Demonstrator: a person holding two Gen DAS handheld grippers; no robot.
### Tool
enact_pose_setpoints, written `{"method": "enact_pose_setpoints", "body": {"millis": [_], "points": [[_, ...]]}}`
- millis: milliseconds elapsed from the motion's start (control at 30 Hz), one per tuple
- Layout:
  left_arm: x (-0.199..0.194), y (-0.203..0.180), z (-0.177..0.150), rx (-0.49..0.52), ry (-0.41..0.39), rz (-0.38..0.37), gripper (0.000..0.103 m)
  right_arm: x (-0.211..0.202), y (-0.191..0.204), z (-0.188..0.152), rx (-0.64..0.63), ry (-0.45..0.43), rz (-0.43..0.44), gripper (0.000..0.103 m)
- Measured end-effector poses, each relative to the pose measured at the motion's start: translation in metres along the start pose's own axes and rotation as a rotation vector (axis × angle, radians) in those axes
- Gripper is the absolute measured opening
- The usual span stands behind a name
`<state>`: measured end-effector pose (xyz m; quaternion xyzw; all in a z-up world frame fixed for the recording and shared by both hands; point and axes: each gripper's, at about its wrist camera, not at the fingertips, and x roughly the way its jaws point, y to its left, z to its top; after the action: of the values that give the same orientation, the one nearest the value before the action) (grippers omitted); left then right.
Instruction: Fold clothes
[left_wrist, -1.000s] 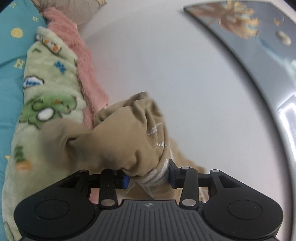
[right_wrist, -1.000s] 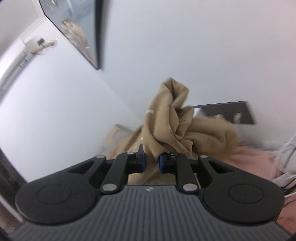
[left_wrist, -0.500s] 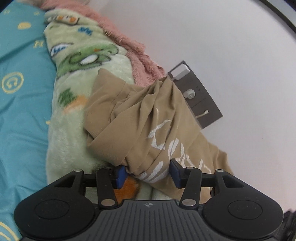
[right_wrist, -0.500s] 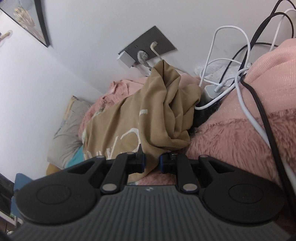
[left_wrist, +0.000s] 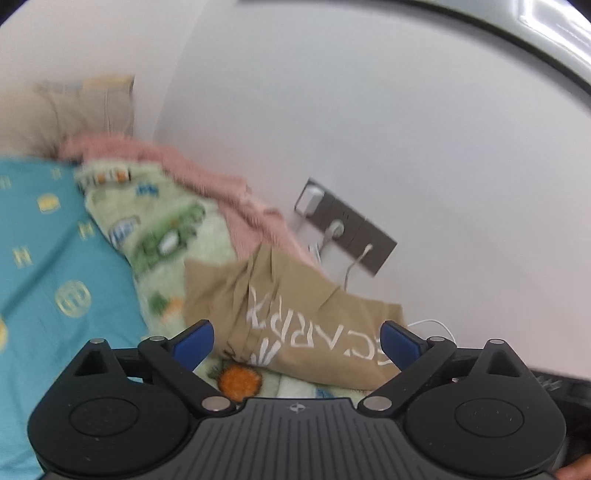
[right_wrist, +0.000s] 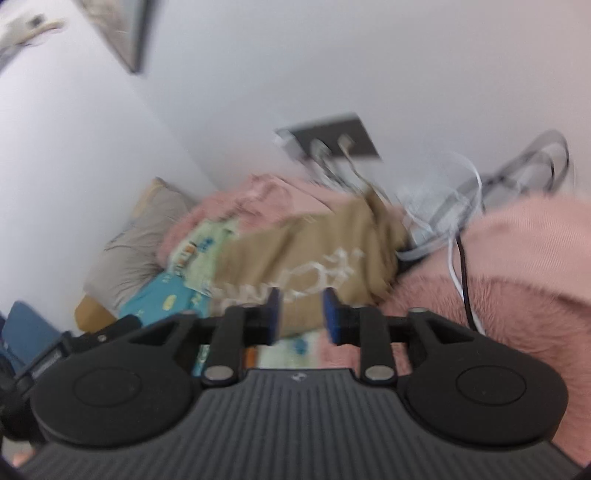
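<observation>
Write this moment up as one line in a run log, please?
task: fold clothes | left gripper: open, empty | right gripper: open, empty | tan garment: lying on green blanket, lettering up | phase: released

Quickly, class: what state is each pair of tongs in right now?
Left tongs: open wide, holding nothing.
Right tongs: partly open, holding nothing; tan shirt lies beyond.

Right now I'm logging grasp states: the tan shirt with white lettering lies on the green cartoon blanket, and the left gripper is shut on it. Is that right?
Not quite. The left gripper is open, its blue pads spread wide and clear of the cloth, as the left wrist view shows. The tan shirt does lie on the green cartoon blanket.
</observation>
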<state>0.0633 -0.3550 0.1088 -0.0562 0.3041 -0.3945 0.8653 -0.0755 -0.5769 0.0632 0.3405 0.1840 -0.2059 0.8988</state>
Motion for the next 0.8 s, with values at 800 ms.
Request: {"method": "enact_pose_setpoints", "body": {"millis": [800], "points": [[-0.221,-0.05,-0.071,0.258,-0.345,0.24,0.103,-0.163,0.082,-0.092,-0.423,-0.302,0.033,0.091]]}}
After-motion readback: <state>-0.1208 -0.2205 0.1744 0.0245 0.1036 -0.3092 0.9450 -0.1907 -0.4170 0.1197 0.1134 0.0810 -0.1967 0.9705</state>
